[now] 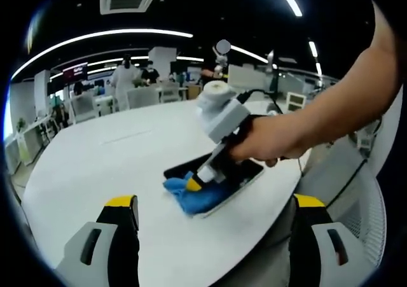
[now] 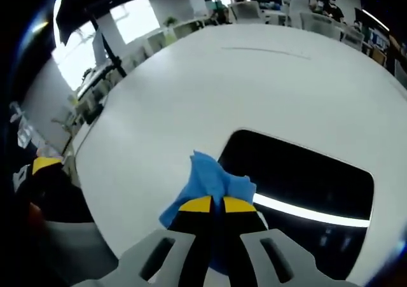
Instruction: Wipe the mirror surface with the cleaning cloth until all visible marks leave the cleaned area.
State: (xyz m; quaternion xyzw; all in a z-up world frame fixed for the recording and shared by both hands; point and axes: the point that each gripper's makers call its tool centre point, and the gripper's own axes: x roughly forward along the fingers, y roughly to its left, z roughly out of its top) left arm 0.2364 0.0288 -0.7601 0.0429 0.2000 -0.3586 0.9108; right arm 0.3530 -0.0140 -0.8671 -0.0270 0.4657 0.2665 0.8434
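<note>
Right gripper (image 2: 215,205) first: its yellow-tipped fingers (image 2: 194,205) are pinched tight together on the blue cleaning cloth (image 2: 213,180), which bunches up just past the tips and sits pressed at the near left edge of the mirror (image 2: 299,179). The mirror lies flat on the white bench (image 2: 191,83), dark glass catching a bright strip of ceiling light. Over to the left gripper (image 1: 213,204): its two fingers (image 1: 121,204) stand wide apart with nothing between them, hovering near the bench edge. From there the person's hand (image 1: 270,140) shows, wrapped round the right gripper, the cloth a blue heap on the mirror's near end. Farther off, chairs (image 1: 143,97) and people (image 1: 124,76) stand beyond the bench.
</note>
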